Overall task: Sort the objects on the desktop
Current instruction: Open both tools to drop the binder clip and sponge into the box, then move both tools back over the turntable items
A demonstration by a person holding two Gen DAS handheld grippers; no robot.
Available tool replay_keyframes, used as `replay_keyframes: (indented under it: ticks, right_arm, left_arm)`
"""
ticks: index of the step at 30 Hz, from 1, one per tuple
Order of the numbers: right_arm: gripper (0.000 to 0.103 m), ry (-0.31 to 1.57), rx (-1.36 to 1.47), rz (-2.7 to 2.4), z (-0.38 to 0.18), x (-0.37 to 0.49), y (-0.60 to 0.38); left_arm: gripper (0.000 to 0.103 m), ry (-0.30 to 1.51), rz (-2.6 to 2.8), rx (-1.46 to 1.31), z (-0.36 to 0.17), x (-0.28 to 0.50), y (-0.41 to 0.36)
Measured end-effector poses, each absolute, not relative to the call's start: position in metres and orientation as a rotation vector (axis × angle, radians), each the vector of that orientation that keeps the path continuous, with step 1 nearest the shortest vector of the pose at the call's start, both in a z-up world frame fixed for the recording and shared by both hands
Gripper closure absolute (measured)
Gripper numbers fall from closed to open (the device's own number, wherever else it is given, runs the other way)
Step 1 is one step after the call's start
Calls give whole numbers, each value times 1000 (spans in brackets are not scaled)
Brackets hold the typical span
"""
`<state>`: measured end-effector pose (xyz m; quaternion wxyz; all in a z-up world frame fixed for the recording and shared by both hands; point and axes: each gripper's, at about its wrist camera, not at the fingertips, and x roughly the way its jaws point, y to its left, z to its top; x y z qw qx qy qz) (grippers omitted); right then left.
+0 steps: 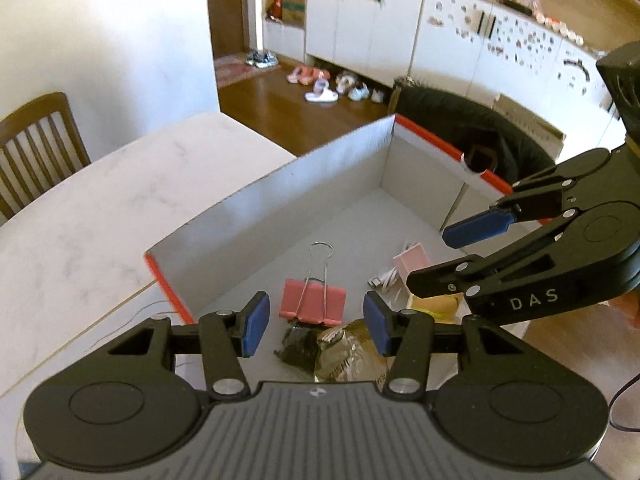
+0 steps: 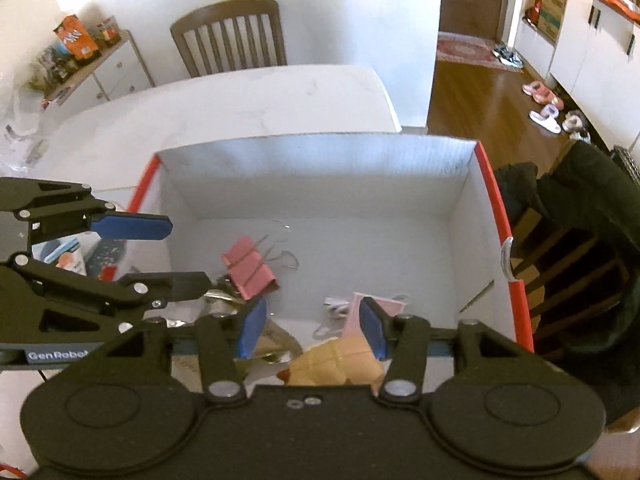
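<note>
A white box with red rim [image 1: 432,140] [image 2: 494,200] stands on the white table [image 1: 120,200]. Inside lie a pink binder clip [image 1: 313,300] [image 2: 248,266], a crumpled foil snack wrapper [image 1: 344,354] [image 2: 276,344], a pink card holder [image 1: 412,262] [image 2: 380,304], a white cable [image 1: 386,280] [image 2: 336,306] and a yellow toy [image 1: 436,306] [image 2: 336,364]. My left gripper [image 1: 316,326] is open and empty above the clip and wrapper; it also shows in the right wrist view [image 2: 176,252]. My right gripper [image 2: 312,330] is open and empty above the yellow toy; it also shows in the left wrist view [image 1: 432,258].
A wooden chair [image 2: 230,36] stands at the table's far side. A second chair draped with a black coat [image 2: 580,208] is beside the box. Small items [image 2: 76,256] lie left of the box. A side cabinet with snacks [image 2: 88,60] stands at the far left.
</note>
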<state>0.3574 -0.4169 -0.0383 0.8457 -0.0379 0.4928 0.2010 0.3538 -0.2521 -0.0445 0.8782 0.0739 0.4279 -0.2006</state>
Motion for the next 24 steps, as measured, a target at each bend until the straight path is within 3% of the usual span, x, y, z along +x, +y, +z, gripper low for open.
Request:
replay_keyframes:
  ticks: [8,11,24]
  right_arm:
    - [36,963,-59,439,-23,338,-412]
    - [32,938,-52,436,-19,328,-408]
    - [21,835,-37,461,-10,280,-363]
  left_arm:
    - [53,819,-409,118,-25,316,-242]
    - [45,803,-410,101,-19,304,-233]
    - [31,729,-377,46,-2,255,-171]
